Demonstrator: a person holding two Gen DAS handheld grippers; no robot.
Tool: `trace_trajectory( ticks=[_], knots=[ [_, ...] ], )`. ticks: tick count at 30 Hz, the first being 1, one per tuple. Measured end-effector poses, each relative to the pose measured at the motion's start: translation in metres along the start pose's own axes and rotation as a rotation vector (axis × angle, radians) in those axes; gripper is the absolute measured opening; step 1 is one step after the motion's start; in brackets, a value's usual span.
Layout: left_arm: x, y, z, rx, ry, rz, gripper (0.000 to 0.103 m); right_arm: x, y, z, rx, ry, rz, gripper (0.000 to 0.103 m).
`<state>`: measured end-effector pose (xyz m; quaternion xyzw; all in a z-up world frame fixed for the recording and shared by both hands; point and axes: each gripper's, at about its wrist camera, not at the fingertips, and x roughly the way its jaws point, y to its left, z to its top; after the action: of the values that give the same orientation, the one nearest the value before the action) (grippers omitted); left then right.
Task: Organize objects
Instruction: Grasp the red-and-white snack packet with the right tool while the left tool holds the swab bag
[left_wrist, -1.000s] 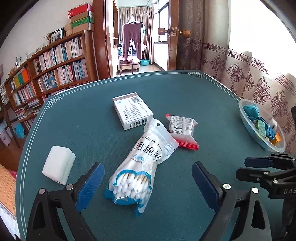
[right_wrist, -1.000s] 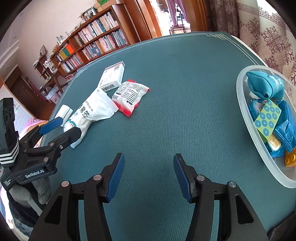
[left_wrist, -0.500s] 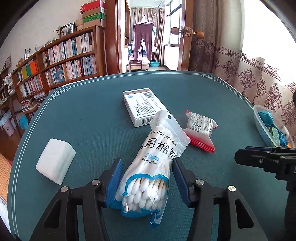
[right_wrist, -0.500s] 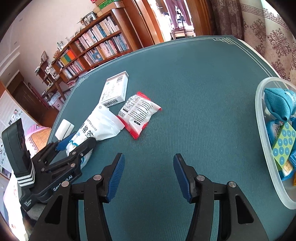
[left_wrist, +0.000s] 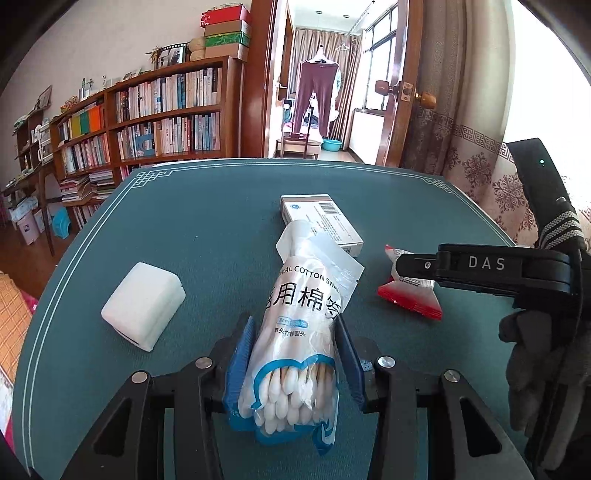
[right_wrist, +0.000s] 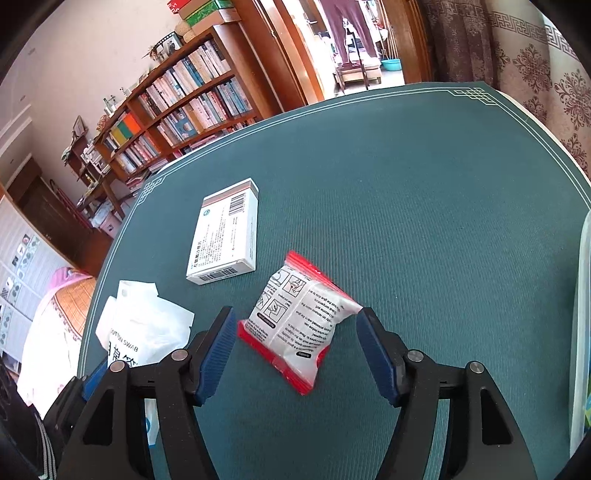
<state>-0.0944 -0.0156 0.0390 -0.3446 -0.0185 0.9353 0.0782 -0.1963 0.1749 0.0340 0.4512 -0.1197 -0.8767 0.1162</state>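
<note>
Teal cloth with a thin white border line is covering the table (left_wrist: 207, 229), and everything is lying on it.

Nearest in the left wrist view, the left gripper (left_wrist: 293, 356) is closing its blue pads on the bag of cotton swabs (left_wrist: 299, 321); both pads are pressing against the swab end of the bag, while its printed top is stretching away toward the far side. To the left of it, apart from the gripper, a white block (left_wrist: 144, 304) is resting on the cloth. Beyond the bag's top edge, a white medicine box (left_wrist: 321, 221) is lying flat, with the bag overlapping its near corner.

In the right wrist view, the right gripper (right_wrist: 297, 356) is opening its jaws, which are standing wide on either side of the red-and-white packet (right_wrist: 299, 325); neither pad is touching it. The packet is sitting tilted between the fingers, just in front of the medicine box (right_wrist: 227, 234). At the right edge, the rim of a clear plastic container (right_wrist: 581, 295) is showing.

Behind the table, a wooden bookshelf (left_wrist: 155, 122) full of books is lining the wall beside an open doorway.
</note>
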Motion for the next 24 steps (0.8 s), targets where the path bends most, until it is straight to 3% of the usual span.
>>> trace_trajectory(
  ticks=[8,10,11,12,14,24],
  knots=[
    [0.010,0.001,-0.004,-0.003,0.032,0.029,0.051,0.012,0.015,-0.007,-0.101,-0.014,-0.089,0.068],
    [0.015,0.000,-0.006,0.007,0.048,0.046,0.052,0.011,0.016,-0.010,-0.125,-0.018,-0.108,0.063],
    [0.016,0.000,-0.006,0.006,0.055,0.045,0.053,0.010,0.017,-0.011,-0.139,-0.019,-0.120,0.054],
    [0.016,0.001,-0.006,0.003,0.055,0.040,0.053,0.009,0.017,-0.012,-0.152,-0.018,-0.123,0.048],
    [0.017,0.003,-0.006,-0.003,0.060,0.031,0.053,0.006,0.017,-0.016,-0.167,-0.014,-0.114,0.046],
    [0.009,-0.001,-0.008,-0.002,0.025,0.008,0.048,-0.045,0.011,-0.043,-0.153,-0.072,-0.070,0.043]
  ],
)
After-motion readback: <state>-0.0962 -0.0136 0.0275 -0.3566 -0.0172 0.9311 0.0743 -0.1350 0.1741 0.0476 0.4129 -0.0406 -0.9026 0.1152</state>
